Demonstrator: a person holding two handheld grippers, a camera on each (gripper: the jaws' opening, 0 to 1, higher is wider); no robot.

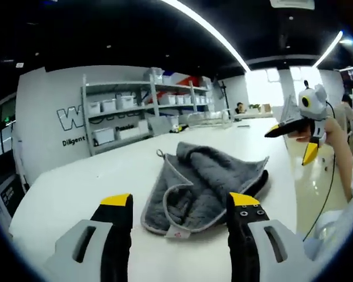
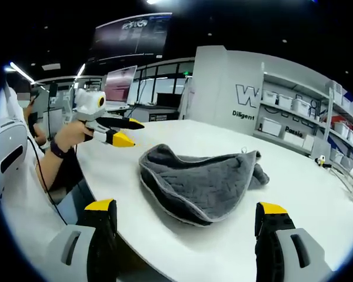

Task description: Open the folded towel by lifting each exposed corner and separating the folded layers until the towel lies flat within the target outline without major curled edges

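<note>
Left gripper (image 1: 180, 202) fingers spread (empty) | right gripper (image 2: 186, 207) likewise | towel (image 1: 207, 179) untouched

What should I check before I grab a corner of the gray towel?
1. Left gripper open: ok, jaws spread wide, nothing between them.
2. Right gripper open: ok, jaws apart and empty.
3. Towel within reach: ok, it lies on the white table just ahead of both grippers.
4. A corner exposed: ok, the corner with the small tag faces the left gripper.
5. Towel flat: not ok, it is folded and bunched.
6. Target outline on the table: cannot tell.
</note>
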